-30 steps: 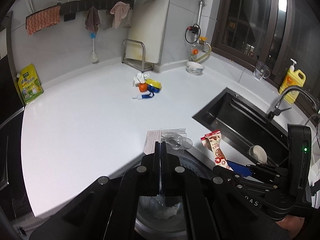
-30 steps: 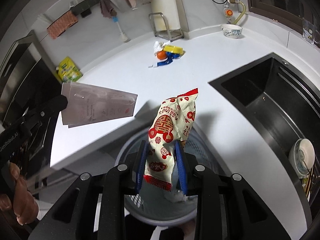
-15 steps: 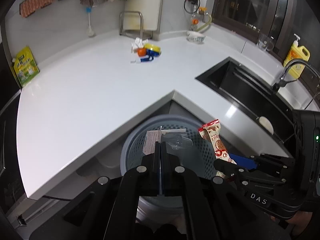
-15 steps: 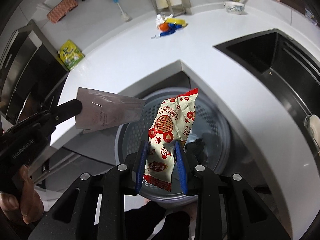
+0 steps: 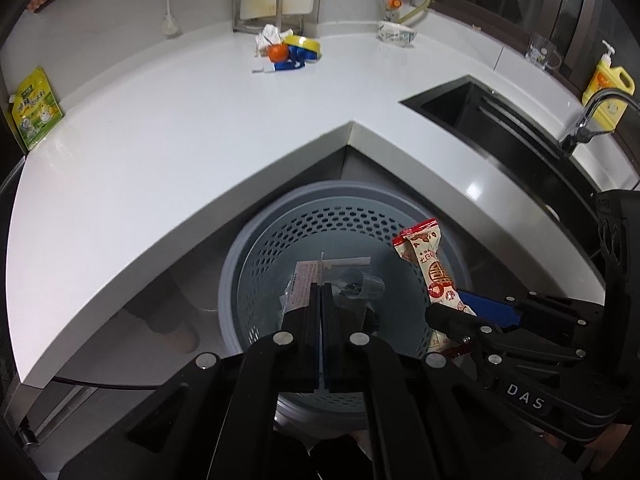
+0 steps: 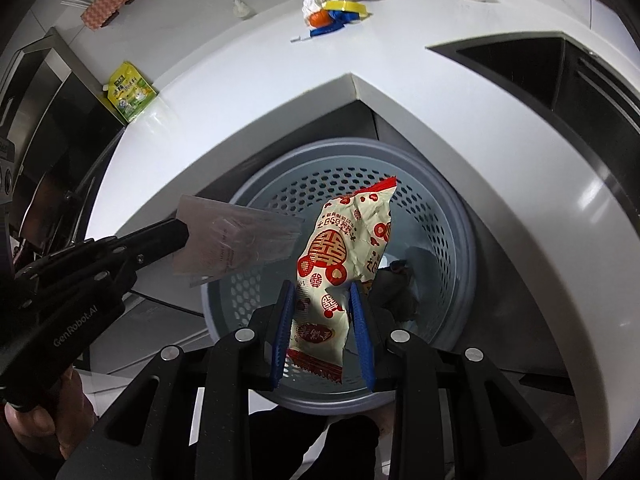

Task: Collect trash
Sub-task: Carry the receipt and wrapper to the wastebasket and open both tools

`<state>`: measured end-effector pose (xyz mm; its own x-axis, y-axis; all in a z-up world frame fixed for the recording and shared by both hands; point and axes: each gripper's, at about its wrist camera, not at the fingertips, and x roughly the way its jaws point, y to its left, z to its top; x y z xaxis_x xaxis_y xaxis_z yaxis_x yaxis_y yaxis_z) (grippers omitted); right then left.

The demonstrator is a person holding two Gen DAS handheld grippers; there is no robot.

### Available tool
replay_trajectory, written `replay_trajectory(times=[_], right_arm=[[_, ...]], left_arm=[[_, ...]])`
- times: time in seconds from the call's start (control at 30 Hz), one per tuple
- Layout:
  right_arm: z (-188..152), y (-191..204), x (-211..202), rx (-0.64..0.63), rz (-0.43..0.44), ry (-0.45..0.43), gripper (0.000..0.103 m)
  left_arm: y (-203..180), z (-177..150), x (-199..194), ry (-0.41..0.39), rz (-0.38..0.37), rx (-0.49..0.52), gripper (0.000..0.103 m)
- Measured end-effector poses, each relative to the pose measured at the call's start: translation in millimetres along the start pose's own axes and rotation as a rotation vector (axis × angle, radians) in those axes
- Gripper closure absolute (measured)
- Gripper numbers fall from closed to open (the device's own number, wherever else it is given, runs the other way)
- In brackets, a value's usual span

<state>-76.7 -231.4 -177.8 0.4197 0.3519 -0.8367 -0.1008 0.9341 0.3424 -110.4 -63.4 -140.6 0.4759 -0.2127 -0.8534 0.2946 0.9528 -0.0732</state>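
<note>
Both claws hang right over the grey perforated trash basket (image 6: 448, 216) that sits tucked under the corner of the white table (image 5: 168, 128). The right claw (image 6: 322, 320) is part-way closed, its blue pads pinching the lower half of a red-and-white snack wrapper (image 6: 344, 248), which sticks up over the basket mouth. The left claw (image 5: 321, 312) is clamped fully together on a thin clear plastic packet (image 6: 236, 240) with printed paper in it.

What I'd worry about: that packet is flat and light, and in the right wrist view part of it reaches past the basket's left rim, so on release it could flutter out onto the floor. The wrapper could snag on a pad instead of dropping cleanly. There's also a small pile of trash (image 5: 286, 50) at the back of the table, well apart from the basket.
</note>
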Motion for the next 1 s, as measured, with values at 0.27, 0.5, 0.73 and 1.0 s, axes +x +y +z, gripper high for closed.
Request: replay_trajectory(times=[0.27,0.5,0.73,1.0], right_arm=[[-4.1,-11.4,26.3,0.04,0.004,0.04,0.075],[-8.4,-19.6,44.5,0.081,0.022,0.091,0.075],[-5.1,-20.5,57.4,0.09,0.031,0.121,0.073],[-6.1,-20.9,51.2,0.1,0.018,0.104,0.05]], left_arm=[[2.4,-5.0,29.9,0.042,0.017,-0.012,0.102],[10.4,-6.2,48.3,0.06,0.035,-0.039,0.101],[9.4,-6.4,61.9,0.08,0.059,-0.033,0.101],[13.2,-7.3,61.6,0.093,0.07,-0.04,0.098]])
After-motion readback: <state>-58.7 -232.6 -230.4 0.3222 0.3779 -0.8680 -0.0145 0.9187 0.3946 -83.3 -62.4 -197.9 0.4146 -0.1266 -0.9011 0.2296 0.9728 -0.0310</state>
